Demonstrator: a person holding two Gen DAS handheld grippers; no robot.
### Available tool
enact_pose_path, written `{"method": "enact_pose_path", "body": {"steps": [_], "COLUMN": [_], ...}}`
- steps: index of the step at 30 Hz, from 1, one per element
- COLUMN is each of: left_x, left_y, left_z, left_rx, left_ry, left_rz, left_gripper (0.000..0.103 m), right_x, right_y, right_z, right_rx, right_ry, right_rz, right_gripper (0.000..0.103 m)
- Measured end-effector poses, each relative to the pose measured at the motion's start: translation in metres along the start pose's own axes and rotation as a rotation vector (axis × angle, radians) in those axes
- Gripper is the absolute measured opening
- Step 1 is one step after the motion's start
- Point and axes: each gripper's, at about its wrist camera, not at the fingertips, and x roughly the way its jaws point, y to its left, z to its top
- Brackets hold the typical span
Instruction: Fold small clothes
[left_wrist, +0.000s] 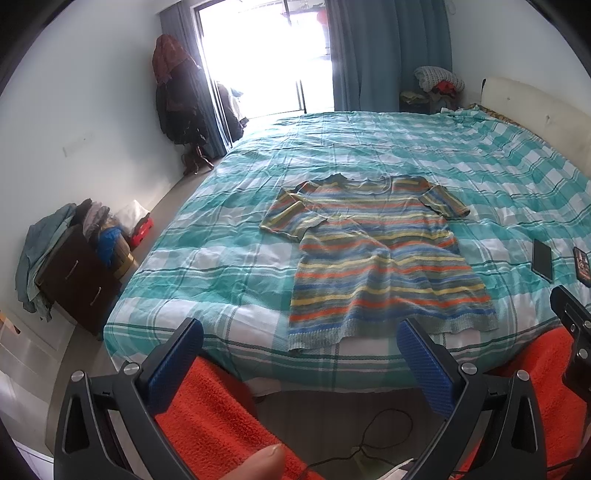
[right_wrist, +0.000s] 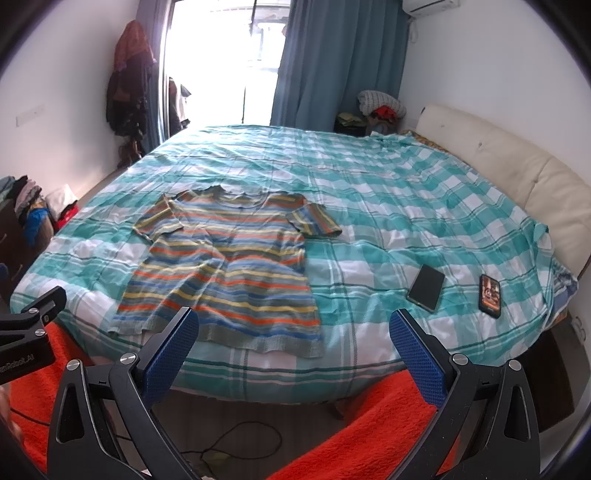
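Note:
A small striped knit T-shirt (left_wrist: 373, 254) in orange, yellow, blue and green lies flat on the bed, hem toward me, neck away. It also shows in the right wrist view (right_wrist: 225, 266). My left gripper (left_wrist: 299, 339) is open and empty, held back from the bed's near edge, just short of the hem. My right gripper (right_wrist: 293, 328) is open and empty, also short of the near edge, to the right of the shirt's hem. The left sleeve is folded in over the body; the right sleeve lies spread out.
The bed (right_wrist: 369, 184) has a teal and white checked sheet. A dark tablet (right_wrist: 426, 282) and a phone (right_wrist: 490, 295) lie to the right of the shirt. A cream headboard (right_wrist: 517, 170) stands at the right. A dresser with piled clothes (left_wrist: 70, 266) stands at the left. Cables (right_wrist: 236, 439) lie on the floor.

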Motion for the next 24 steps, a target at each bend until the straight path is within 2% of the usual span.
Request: {"method": "enact_pose_path", "body": {"steps": [24], "left_x": [0.0009], "left_y": [-0.0001], "left_z": [-0.0013], "left_rx": [-0.002], "left_ry": [0.003], "left_rz": [-0.003], "left_gripper": [0.103], "right_x": [-0.0010], "right_y": [0.0016], "right_z": [0.0004], "right_rx": [-0.008], "right_ry": [-0.006], "right_rz": [0.001], "right_gripper": [0.103]}}
